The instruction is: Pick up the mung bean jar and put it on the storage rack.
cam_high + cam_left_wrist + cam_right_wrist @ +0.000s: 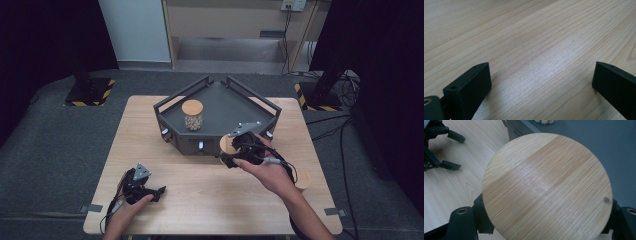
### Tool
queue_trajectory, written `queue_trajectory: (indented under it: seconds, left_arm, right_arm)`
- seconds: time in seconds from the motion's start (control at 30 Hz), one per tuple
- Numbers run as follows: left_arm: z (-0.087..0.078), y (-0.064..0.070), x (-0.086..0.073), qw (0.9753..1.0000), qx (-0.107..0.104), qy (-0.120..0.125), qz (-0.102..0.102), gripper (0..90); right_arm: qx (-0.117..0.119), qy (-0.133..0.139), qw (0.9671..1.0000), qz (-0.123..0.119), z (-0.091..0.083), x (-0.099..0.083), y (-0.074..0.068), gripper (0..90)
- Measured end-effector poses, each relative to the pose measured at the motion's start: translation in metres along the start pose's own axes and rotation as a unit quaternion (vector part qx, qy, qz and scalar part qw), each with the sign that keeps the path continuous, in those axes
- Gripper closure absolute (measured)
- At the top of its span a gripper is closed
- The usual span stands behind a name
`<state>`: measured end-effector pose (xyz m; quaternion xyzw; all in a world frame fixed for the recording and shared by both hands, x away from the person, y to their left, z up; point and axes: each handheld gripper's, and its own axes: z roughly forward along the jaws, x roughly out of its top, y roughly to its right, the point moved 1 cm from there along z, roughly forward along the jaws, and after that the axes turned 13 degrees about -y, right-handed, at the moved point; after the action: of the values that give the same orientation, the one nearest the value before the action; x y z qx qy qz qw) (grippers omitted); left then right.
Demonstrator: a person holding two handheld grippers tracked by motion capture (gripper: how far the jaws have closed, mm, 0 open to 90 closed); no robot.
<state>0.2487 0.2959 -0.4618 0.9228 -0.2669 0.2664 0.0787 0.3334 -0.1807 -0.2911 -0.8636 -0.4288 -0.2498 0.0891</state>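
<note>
The right gripper (234,156) is held above the front right part of the light wooden table (200,200), just before the front wall of the dark grey angular metal tray (170,107), with its jaws clamped on the sides of a round bamboo-lidded jar (227,145). In the right gripper view the jar's pale striped bamboo lid (546,187) faces the camera, with a small dark knot near its right edge, and the two black jaws sit against its lower left and lower right rim. The tray's front wall, fitted with small pale knobs, stands directly beyond the held jar, between it and the tray floor. Inside the tray, toward the left rear, stands a second glass jar with a bamboo lid and pale round contents (192,115), upright and well apart from the held one. A third round bamboo lid (302,180) shows at the table's right edge, partly hidden behind the person's right forearm. The left gripper (161,190) rests low over the front left of the table, well apart from the tray; its jaws stand wide apart with only bare wood grain between them.
</note>
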Motion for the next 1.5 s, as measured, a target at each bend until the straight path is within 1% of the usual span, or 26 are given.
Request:
queue_trajectory:
  seconds: [0.33, 0.53, 0.8, 1.27, 1.5]
  left_arm:
    - [0.000, 0.000, 0.000, 1.0000, 0.000, 0.000, 0.000, 0.8]
    - [0.000, 0.000, 0.000, 1.0000, 0.000, 0.000, 0.000, 0.8]
    - [0.000, 0.000, 0.000, 1.0000, 0.000, 0.000, 0.000, 0.9]
    - [0.000, 0.000, 0.000, 1.0000, 0.000, 0.000, 0.000, 0.8]
    - [0.000, 0.000, 0.000, 1.0000, 0.000, 0.000, 0.000, 0.8]
  right_arm:
    - [-0.002, 0.008, 1.0000, 0.005, -0.010, 0.007, 0.007, 25.7]
    - [0.003, 0.006, 1.0000, 0.005, -0.016, 0.013, 0.012, 25.7]
    - [-0.001, 0.009, 0.9999, 0.007, -0.024, 0.020, 0.015, 25.7]
    - [-0.005, 0.013, 0.9998, 0.011, -0.035, 0.034, 0.022, 25.7]
    - [-0.005, 0.017, 0.9998, 0.012, -0.037, 0.041, 0.026, 25.7]
